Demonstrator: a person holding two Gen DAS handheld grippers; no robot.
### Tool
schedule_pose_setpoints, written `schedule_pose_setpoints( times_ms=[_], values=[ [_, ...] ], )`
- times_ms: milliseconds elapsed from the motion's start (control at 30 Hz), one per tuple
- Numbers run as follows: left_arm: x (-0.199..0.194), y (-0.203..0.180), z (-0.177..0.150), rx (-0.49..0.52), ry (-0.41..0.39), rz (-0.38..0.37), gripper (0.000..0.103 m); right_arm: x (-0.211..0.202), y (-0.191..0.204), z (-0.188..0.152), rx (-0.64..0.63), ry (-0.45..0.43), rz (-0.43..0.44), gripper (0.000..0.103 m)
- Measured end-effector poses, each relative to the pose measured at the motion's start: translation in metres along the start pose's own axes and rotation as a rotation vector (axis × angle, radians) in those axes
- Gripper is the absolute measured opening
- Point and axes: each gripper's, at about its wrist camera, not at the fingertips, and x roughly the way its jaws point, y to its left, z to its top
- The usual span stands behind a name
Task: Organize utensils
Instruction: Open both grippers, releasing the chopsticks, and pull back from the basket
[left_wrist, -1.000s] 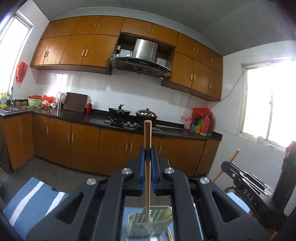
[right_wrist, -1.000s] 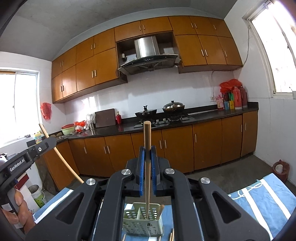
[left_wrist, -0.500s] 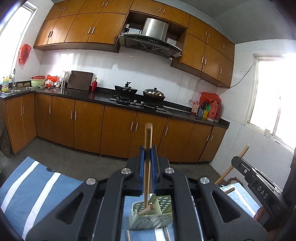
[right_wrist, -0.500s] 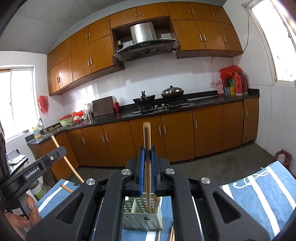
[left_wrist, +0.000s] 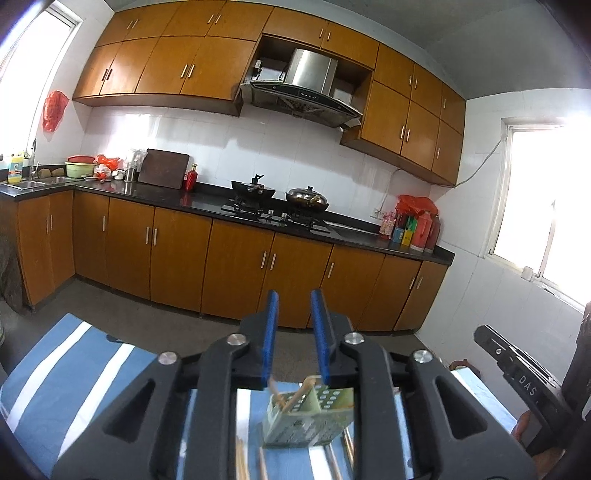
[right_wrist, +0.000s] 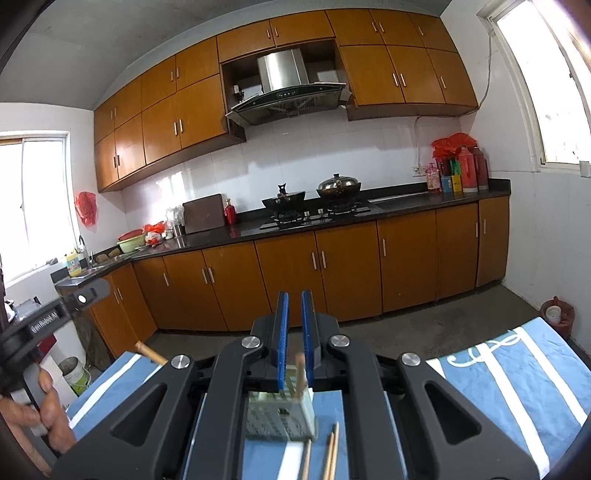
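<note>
A pale green perforated utensil holder (left_wrist: 308, 419) stands on the blue striped cloth (left_wrist: 66, 384), just beyond my left gripper (left_wrist: 293, 332), which is open and empty. Wooden chopsticks (left_wrist: 280, 397) lean inside the holder. In the right wrist view the holder (right_wrist: 282, 415) sits below my right gripper (right_wrist: 294, 328), which is open, with a chopstick (right_wrist: 300, 373) standing in the holder between the blue pads. More chopsticks (right_wrist: 328, 454) lie loose on the cloth in front of the holder.
The cloth-covered table (right_wrist: 517, 373) fills the foreground. Beyond it are a bare floor, wooden cabinets (left_wrist: 177, 254) and a dark counter with a stove and pots (right_wrist: 314, 203). The other gripper shows at each view's edge (left_wrist: 524, 376) (right_wrist: 44, 325).
Both grippers opened and let go of their chopsticks, which dropped into the holder. Both grippers drew back and tilted down a little.
</note>
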Motion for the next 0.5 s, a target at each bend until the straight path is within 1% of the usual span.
schedule_pose_setpoints(
  times_ms=[33, 67, 100, 133, 200, 300, 333, 400, 433, 500],
  values=[
    [-0.01, 0.004, -0.005, 0.009, 0.005, 0.012, 0.028, -0.007, -0.003, -0.005, 0.002, 0.011, -0.002, 0.008],
    [-0.016, 0.007, -0.009, 0.014, 0.009, 0.021, 0.03, -0.011, -0.007, -0.011, 0.003, 0.024, -0.006, 0.009],
    [-0.026, 0.014, -0.019, 0.022, 0.019, 0.034, 0.032, -0.014, -0.009, -0.018, 0.003, 0.04, -0.01, 0.01],
    [-0.031, 0.017, -0.025, 0.028, 0.027, 0.041, 0.034, -0.018, -0.014, -0.032, 0.002, 0.07, -0.017, 0.011],
    [-0.041, 0.03, -0.051, 0.046, 0.069, 0.083, 0.038, -0.019, -0.019, -0.052, -0.004, 0.122, -0.033, 0.014],
    [-0.042, 0.048, -0.093, 0.059, 0.167, 0.126, 0.038, -0.007, -0.029, -0.099, 0.012, 0.263, -0.047, 0.014],
    [-0.039, 0.057, -0.113, 0.057, 0.216, 0.139, 0.038, -0.001, -0.034, -0.119, 0.032, 0.32, -0.047, 0.014],
    [-0.033, 0.069, -0.139, 0.042, 0.293, 0.149, 0.038, 0.011, -0.039, -0.154, 0.065, 0.426, -0.054, 0.013],
    [-0.03, 0.076, -0.155, 0.031, 0.341, 0.152, 0.038, 0.014, -0.04, -0.165, 0.073, 0.456, -0.053, 0.013],
    [-0.029, 0.083, -0.175, 0.016, 0.389, 0.15, 0.038, 0.021, -0.04, -0.192, 0.088, 0.533, -0.054, 0.013]
  ],
)
